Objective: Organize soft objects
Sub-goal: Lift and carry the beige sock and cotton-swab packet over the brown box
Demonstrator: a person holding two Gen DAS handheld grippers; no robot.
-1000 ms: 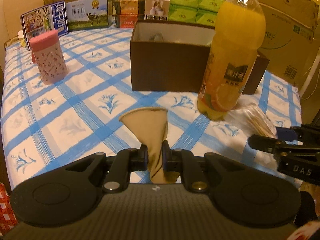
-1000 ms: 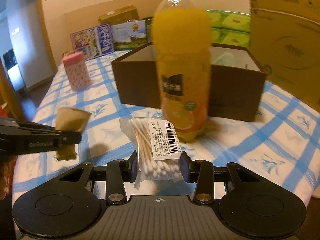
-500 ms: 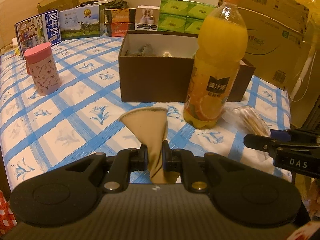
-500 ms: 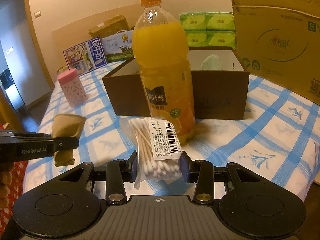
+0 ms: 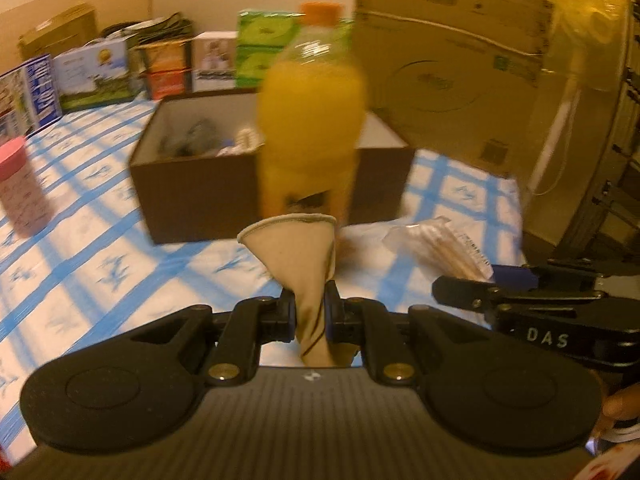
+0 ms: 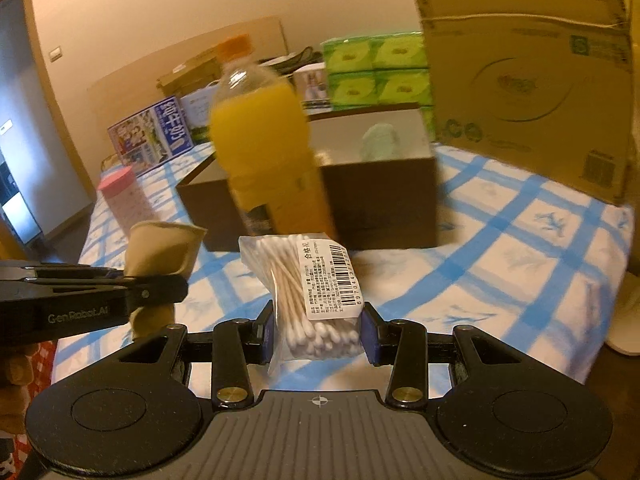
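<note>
A: Beige fabric fills the middle of the left wrist view. The left tool (image 5: 310,316) is clenched on a tan sock (image 5: 298,252), pinched at its middle, cuff fanning upward. It hangs above the desk (image 5: 100,272), which wears a blue-checked cloth.

B: What lies ahead of it?

A: A bottle of orange juice (image 5: 310,128), blurred, stands directly in front of an open brown cardboard box (image 5: 192,196) that already holds a few indistinct items. At right, the right tool (image 5: 492,280) shows side-on, carrying a plastic packet.

B: And the right wrist view?

A: The right tool (image 6: 319,332) grips a clear bag of cotton swabs (image 6: 308,292) with a barcode label, held off the cloth. The same bottle (image 6: 262,148) stands between it and the box (image 6: 384,204). The left tool (image 6: 160,292) and its sock (image 6: 160,248) appear at left.

B: Which step is this?

A: Likely the carry: both items lifted, neither yet in the box. Next, each hand probably must rise over the box wall and pass round the bottle without knocking it, then let go inside.
</note>
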